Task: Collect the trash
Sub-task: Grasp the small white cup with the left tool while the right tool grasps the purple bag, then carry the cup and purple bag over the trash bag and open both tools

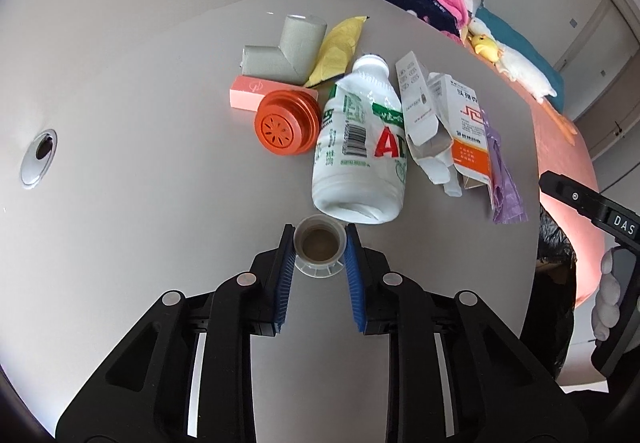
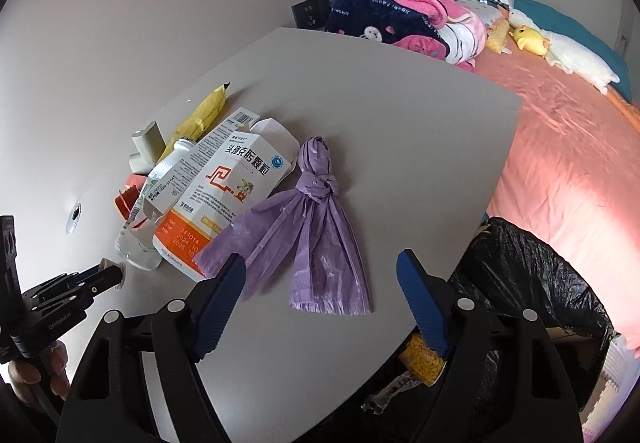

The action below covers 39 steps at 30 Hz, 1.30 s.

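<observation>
My left gripper (image 1: 319,243) is shut on a small plastic cup (image 1: 319,245) with brown residue, held at the table surface just in front of a white drink bottle (image 1: 362,147) lying on its side. My right gripper (image 2: 320,267) is open and empty above the table, with a knotted purple plastic bag (image 2: 316,223) just ahead of its fingers. An orange-and-white medicine box (image 2: 220,199) lies left of the bag. The left gripper also shows in the right wrist view (image 2: 106,277). A black-lined trash bin (image 2: 532,283) stands at the table's right edge.
An orange round lid (image 1: 286,123), a pink box (image 1: 252,93), a grey cardboard tube (image 1: 284,49), a yellow wrapper (image 1: 338,49) and a flattened white carton (image 1: 418,99) lie on the grey table (image 2: 400,123). A cable hole (image 1: 39,157) is at left. A bed (image 2: 560,147) lies beyond.
</observation>
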Tool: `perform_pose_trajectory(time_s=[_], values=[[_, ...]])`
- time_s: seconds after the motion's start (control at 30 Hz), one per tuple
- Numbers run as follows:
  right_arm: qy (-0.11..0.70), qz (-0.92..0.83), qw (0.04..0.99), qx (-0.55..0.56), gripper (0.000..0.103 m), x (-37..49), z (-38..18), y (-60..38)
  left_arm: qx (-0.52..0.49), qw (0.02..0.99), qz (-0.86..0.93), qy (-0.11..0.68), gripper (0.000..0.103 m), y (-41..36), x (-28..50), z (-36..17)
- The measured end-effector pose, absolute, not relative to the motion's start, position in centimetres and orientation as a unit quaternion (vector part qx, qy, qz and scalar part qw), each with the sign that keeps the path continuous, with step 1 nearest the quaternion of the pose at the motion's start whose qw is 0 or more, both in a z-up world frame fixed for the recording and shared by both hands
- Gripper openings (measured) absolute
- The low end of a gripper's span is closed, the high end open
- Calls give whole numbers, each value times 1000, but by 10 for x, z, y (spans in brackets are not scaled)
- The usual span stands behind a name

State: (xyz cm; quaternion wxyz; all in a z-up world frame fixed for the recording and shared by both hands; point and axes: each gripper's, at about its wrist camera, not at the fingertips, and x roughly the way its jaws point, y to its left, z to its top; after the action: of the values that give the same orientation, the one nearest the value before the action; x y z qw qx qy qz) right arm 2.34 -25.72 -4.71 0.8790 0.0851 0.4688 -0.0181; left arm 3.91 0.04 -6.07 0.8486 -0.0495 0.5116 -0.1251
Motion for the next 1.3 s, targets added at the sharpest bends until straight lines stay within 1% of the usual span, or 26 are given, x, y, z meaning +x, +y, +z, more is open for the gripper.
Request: perform_pose_trajectory(time_s=[0.23,0.5,0.57,0.7,0.73,0.8,0.87,0.9,0.93,0.97,1.07,1.3], values=[[476,-24,875,83,79,50,-56,-258,-60,854,-113,504,24,14,47,-51],[499,-36,861,92,70,77,-75,-259,-65,854,-112,504,24,21,50,-47],[505,-41,857,96,65,82,-79,-259,-65,855,-108,503,24,21,51,-46],[511,-52,853,91,59,90,-87,-257,-67,854,-109,505,24,23,50,-46],[512,-55,853,83,57,91,-88,-256,-67,853,-110,506,24,23,49,-46],[510,-63,855,66,45,92,-88,-252,-67,852,-111,507,24,23,49,-46],[509,-70,856,51,25,92,-88,-251,-69,851,-113,508,24,22,50,-47],[510,-70,856,46,19,91,-88,-250,-69,851,-114,508,24,21,49,-46],[512,-68,855,46,10,94,-88,-250,-69,851,-115,508,24,21,51,-46],[514,-63,854,49,7,93,-88,-251,-68,851,-116,507,24,20,51,-46],[515,-52,853,60,5,90,-87,-253,-68,853,-120,503,24,19,50,-42],[497,-43,864,73,4,75,-67,-253,-59,859,-130,492,24,15,41,-30]])
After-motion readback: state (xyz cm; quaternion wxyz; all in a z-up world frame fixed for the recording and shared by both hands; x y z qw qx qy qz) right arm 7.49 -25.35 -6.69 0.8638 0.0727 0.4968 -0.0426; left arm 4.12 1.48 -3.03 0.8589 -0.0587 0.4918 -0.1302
